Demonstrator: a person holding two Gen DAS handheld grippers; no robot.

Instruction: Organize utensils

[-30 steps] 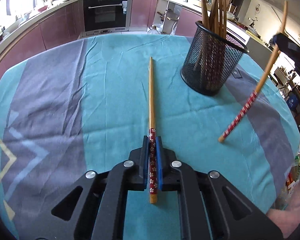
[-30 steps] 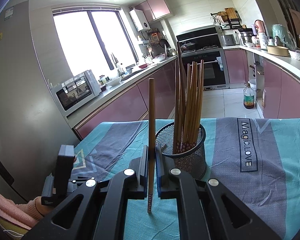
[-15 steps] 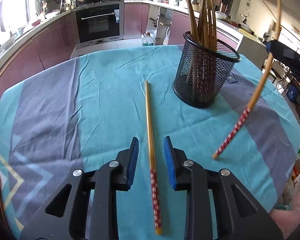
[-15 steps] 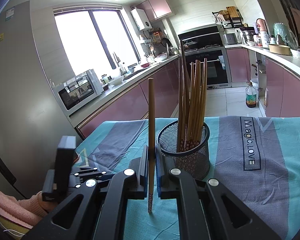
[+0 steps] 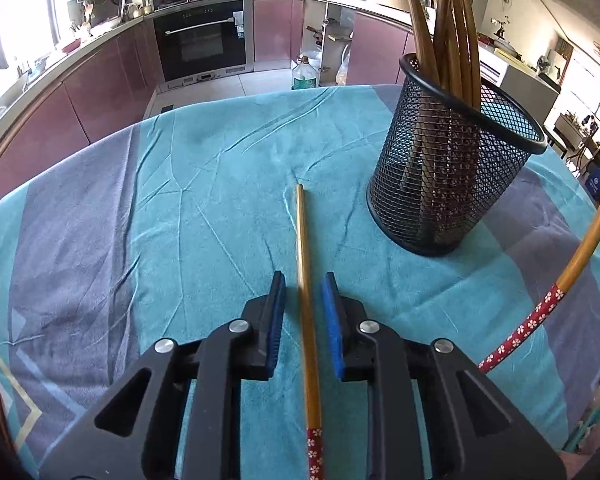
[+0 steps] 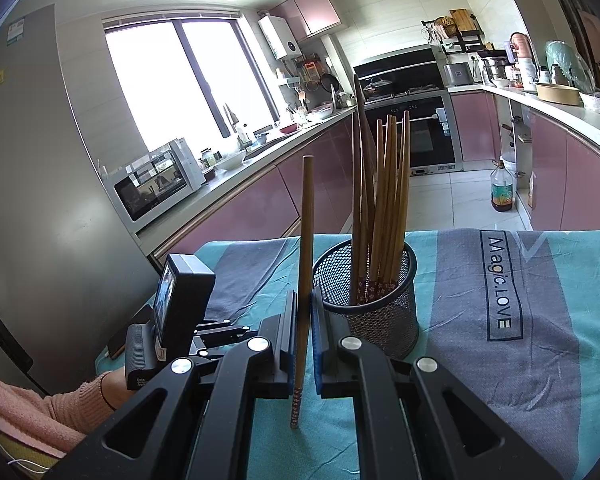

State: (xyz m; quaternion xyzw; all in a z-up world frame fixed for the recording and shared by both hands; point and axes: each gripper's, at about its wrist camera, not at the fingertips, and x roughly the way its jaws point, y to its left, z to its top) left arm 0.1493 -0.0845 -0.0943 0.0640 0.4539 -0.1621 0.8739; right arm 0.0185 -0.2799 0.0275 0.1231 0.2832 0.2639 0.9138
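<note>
The left gripper point(image 5: 303, 292) is hovering over the surface point(image 5: 204, 184) with its blue-padded fingers point(image 5: 277, 312) standing a little apart. A chopstick point(image 5: 305, 280) is lying flat on the teal cloth between them, and neither pad is pressing on it: a strip of cloth is showing on each side of the stick. The fingers have just been closing in around it. The chopstick's plain wooden tip is pointing away from the camera toward the far edge of the surface, and its red flowered end is running out under the gripper body at the bottom of the left wrist view.

The right gripper point(image 6: 303, 320) is pinching a second chopstick point(image 6: 305, 248), its fingers point(image 6: 318, 336) pressed tight against the stick on both sides. This stick is standing nearly upright, wooden end up, with its patterned end hanging below the fingers, above the cloth. In the left wrist view the same stick is showing as a curved line at the right edge, its red flowered part low and close to the cloth.

The mesh cup point(image 6: 370, 296) is standing upright on the surface just beyond and to the right of the right gripper, holding a bundle of chopsticks point(image 6: 384, 200) with their wooden ends up. In the left wrist view it is sitting near the lying chopstick, to the right of it, not touching it.

A hand in a pink sleeve point(image 6: 40, 412) is gripping the left tool's handle at the lower left of the right wrist view.
</note>
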